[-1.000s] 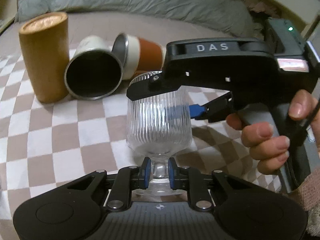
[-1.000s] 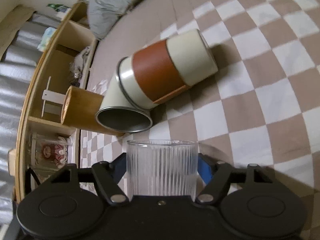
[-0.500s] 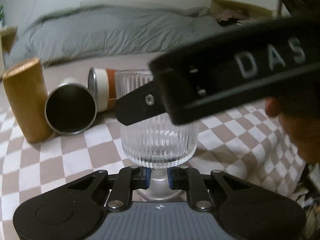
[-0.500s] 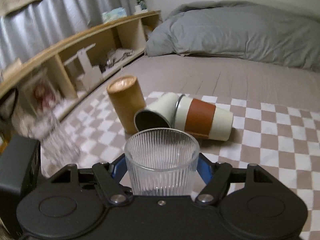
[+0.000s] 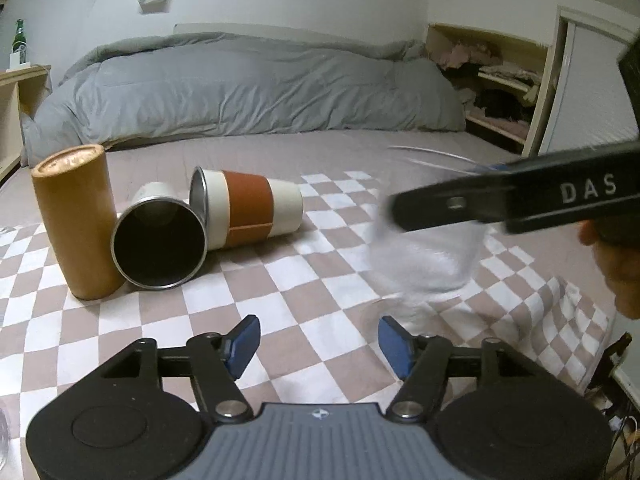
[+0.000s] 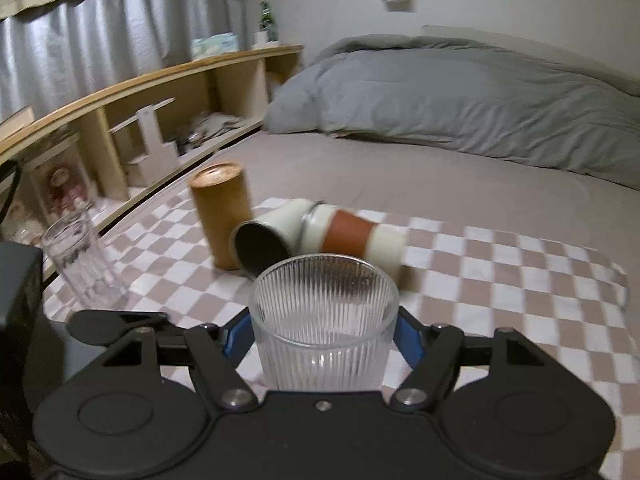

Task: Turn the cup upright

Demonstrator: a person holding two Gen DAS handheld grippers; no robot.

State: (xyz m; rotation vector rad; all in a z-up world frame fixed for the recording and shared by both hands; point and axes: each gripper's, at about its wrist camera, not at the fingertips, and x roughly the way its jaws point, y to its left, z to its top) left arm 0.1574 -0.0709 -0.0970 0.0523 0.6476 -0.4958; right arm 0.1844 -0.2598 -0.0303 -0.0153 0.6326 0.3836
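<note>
Right gripper (image 6: pixel 324 340) clamps a ribbed glass (image 6: pixel 324 320) between its blue pads, one pad on each side of the bowl, mouth up. From the left wrist camera the same glass (image 5: pixel 424 256) is a blur off to the right, under the right gripper's black arm marked "DAS"; whether its foot touches the cloth cannot be told.

Left gripper (image 5: pixel 320 338) has its jaws spread wide, nothing between the blue pads (image 5: pixel 244 336), only checkered cloth (image 5: pixel 304 292) below.

On that cloth, to the left, a tan tube (image 5: pixel 76 220) stands on end. Leaning against it lies a cream cup (image 5: pixel 160 236) on its side, dark mouth facing the left camera. Just beside that cup, rim to rim, lies a cream cup with a rust band (image 5: pixel 248 208), also on its side, base pointing right.

In the right wrist view a second clear glass (image 6: pixel 80 256) stands near the cloth's left edge, well apart from the cups, though blurred. Behind it runs a wooden shelf (image 6: pixel 160 88) under grey curtains. A grey duvet (image 5: pixel 240 88) is heaped at the far end of the bed.
</note>
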